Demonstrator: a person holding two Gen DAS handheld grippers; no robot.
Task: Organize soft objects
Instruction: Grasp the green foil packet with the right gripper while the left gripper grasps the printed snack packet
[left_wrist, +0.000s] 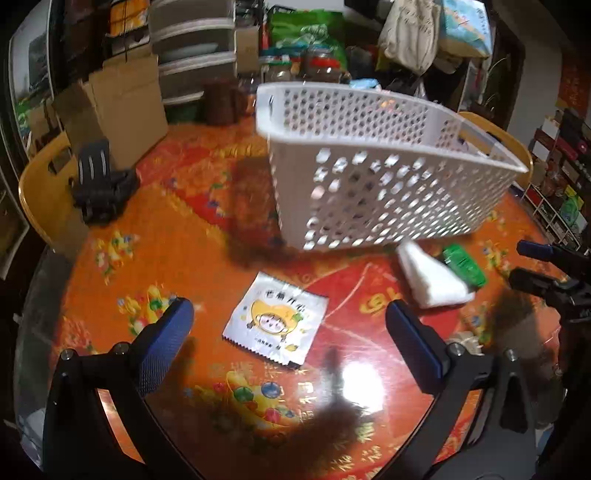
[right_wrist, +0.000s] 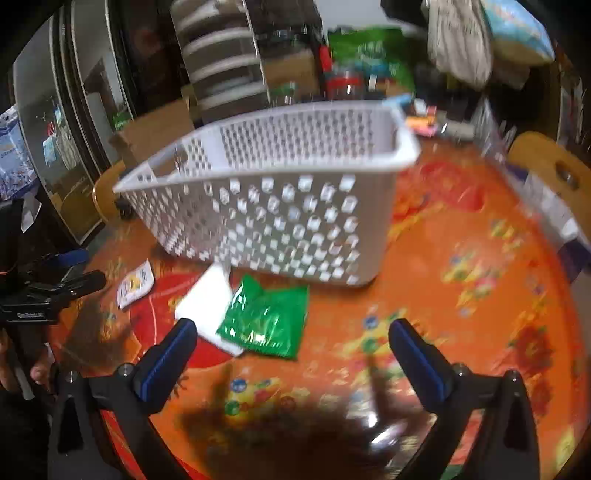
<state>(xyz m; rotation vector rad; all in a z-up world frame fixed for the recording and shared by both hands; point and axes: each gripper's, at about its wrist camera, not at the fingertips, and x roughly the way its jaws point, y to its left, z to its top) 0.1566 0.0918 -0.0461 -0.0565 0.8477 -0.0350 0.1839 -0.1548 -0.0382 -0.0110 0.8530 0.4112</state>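
Observation:
A white perforated basket (left_wrist: 376, 166) (right_wrist: 280, 206) stands on the round table. In front of it lie a white sachet with a yellow cartoon (left_wrist: 277, 319) (right_wrist: 135, 282), a white soft pack (left_wrist: 430, 278) (right_wrist: 207, 302) and a green packet (left_wrist: 463, 264) (right_wrist: 264, 319) partly over it. My left gripper (left_wrist: 290, 332) hovers open just above the sachet, with nothing between its fingers. My right gripper (right_wrist: 291, 343) is open near the green packet and holds nothing. The right gripper also shows at the right edge of the left wrist view, and the left gripper at the left edge of the right wrist view.
The table has a glossy orange-red patterned cover (left_wrist: 184, 229) (right_wrist: 461, 295). A black gadget (left_wrist: 99, 184) sits at its far left. Wooden chairs (left_wrist: 44, 192) (right_wrist: 554, 166), cardboard boxes (left_wrist: 118, 107), drawers, jars and bags crowd the back.

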